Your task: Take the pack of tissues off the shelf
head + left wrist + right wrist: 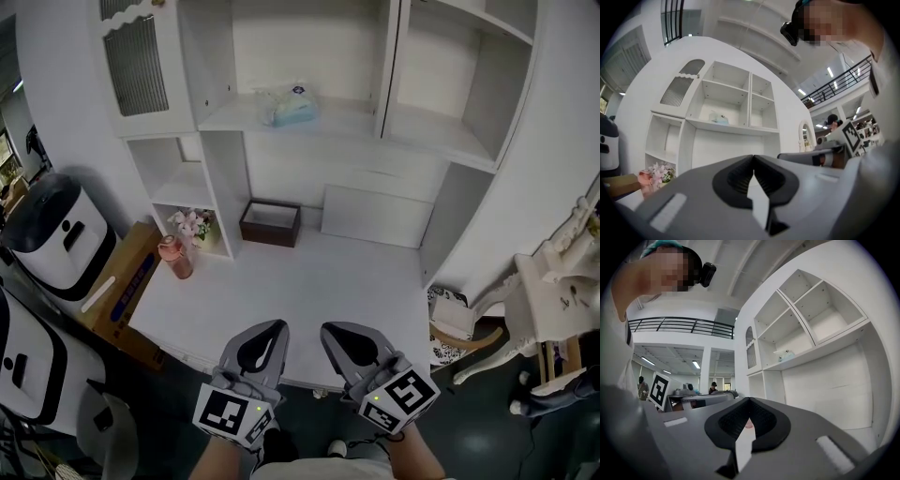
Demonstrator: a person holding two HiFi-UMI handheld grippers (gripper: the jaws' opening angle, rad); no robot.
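Head view: I'm holding the left tool (265, 330) and right tool (339, 332) side by side at the near edge of the desk (309, 281). The pack of tissues (289, 105) is lying on the shelf (347, 122) above the desk, well apart from both tools. A dark box (270, 222) is sitting below that shelf, with a pink bottle (176, 257) to its left.

Left gripper view: the jaws are pressing together, pinching nothing.

Right gripper view: these jaws are also pressing together on nothing.

The pack of tissues (289, 106) has glossy plastic wrap; the shelf (349, 120) is smooth, matt, probably painted wood.
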